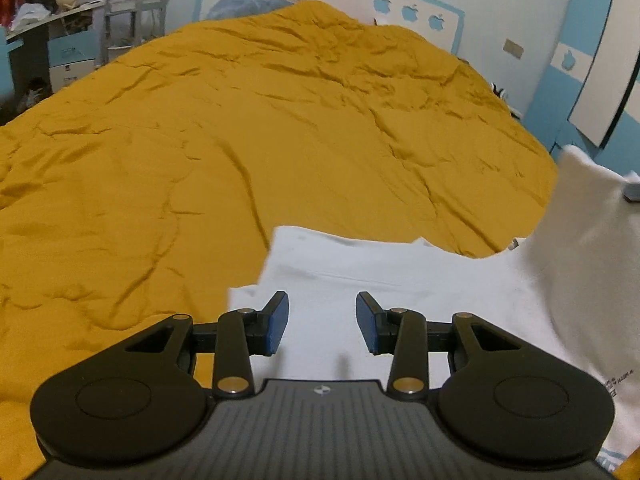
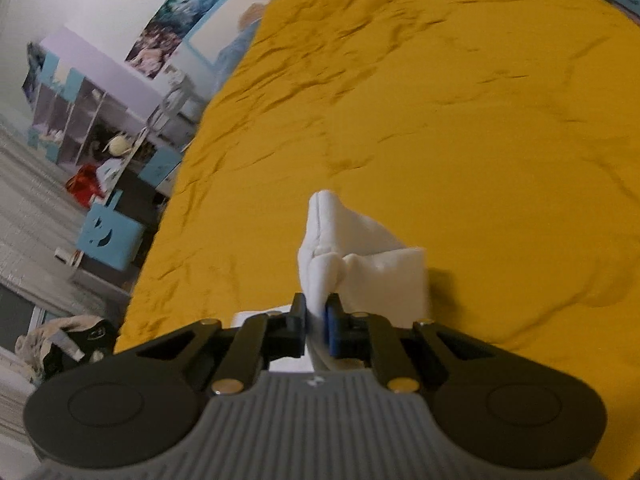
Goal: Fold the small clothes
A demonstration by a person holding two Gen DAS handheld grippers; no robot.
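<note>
Your right gripper (image 2: 316, 322) is clamped tight on a bunched fold of the white garment (image 2: 360, 264), the cloth pinched between the black pad and the blue pad and standing up above the fingers in a crumpled peak over the mustard-yellow bedspread (image 2: 460, 128). Your left gripper (image 1: 322, 322) is parted about halfway, its two blue pads (image 1: 276, 322) spread with nothing between them; it hangs over the flat part of the same white garment (image 1: 360, 276) without visibly touching it. From your left wrist view, that garment lies spread on the bedspread (image 1: 200, 140) at the near edge, its long axis running roughly left to right across the picture, with its right-hand portion lifted into an upright sheet at the frame's right side, where a small grey-blue bit, seemingly the tip of the other gripper, shows at the cloth. Small printed lettering sits near the garment's lower right edge. You have one white garment in view, one bedspread, and two grippers, one in each hand.
</note>
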